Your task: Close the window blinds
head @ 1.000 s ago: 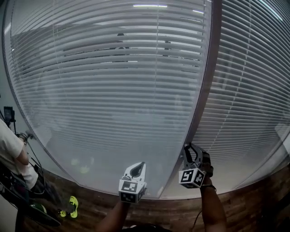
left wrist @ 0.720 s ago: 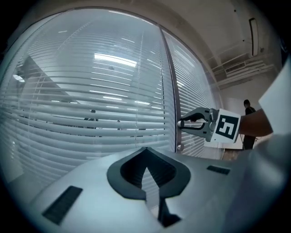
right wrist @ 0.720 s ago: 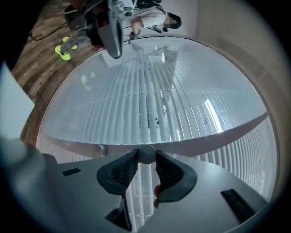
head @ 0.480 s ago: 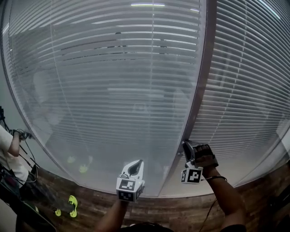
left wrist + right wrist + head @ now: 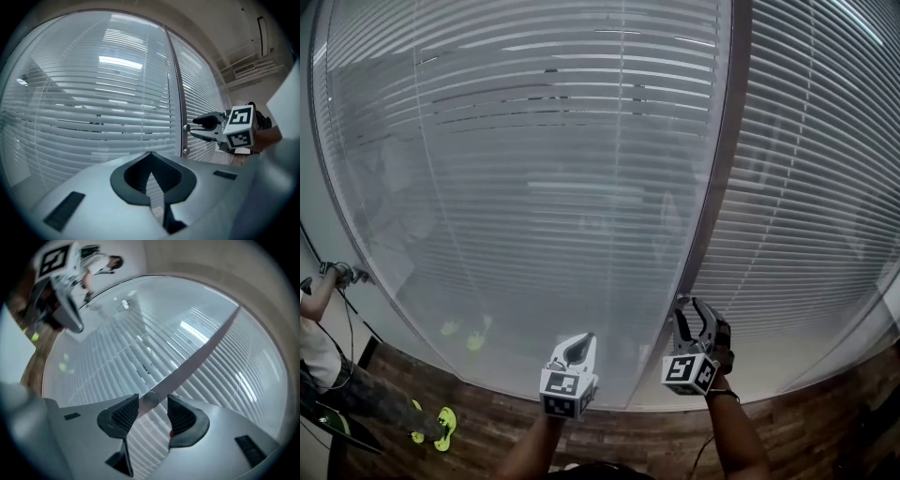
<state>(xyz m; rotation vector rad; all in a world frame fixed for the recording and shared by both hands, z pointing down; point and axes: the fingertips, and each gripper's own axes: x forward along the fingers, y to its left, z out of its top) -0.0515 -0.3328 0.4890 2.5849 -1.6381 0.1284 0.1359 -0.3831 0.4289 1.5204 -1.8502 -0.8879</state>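
White slatted blinds point(image 5: 544, 187) hang behind curved glass, and a second pane of blinds point(image 5: 806, 187) is on the right. A brown upright frame point(image 5: 712, 187) runs between them. A small round knob point(image 5: 151, 398) sits on that frame. My right gripper point(image 5: 152, 404) straddles it, its jaws opening, with a gap showing on each side of the knob. In the head view the right gripper point(image 5: 688, 314) is at the frame's lower part. My left gripper point(image 5: 581, 345) hangs shut and empty in front of the left pane, apart from the glass. The left gripper point(image 5: 151, 161) view shows its tips touching.
A person point(image 5: 319, 319) stands at the far left, with yellow-green shoes point(image 5: 441, 427) on the wooden floor point(image 5: 825, 431). The glass reflects ceiling lights. A second small knob point(image 5: 186, 151) sits lower on the frame.
My right gripper's jaws have spread wider around the knob and the hand has dropped slightly. The left gripper has barely moved. The person at the left has shifted.
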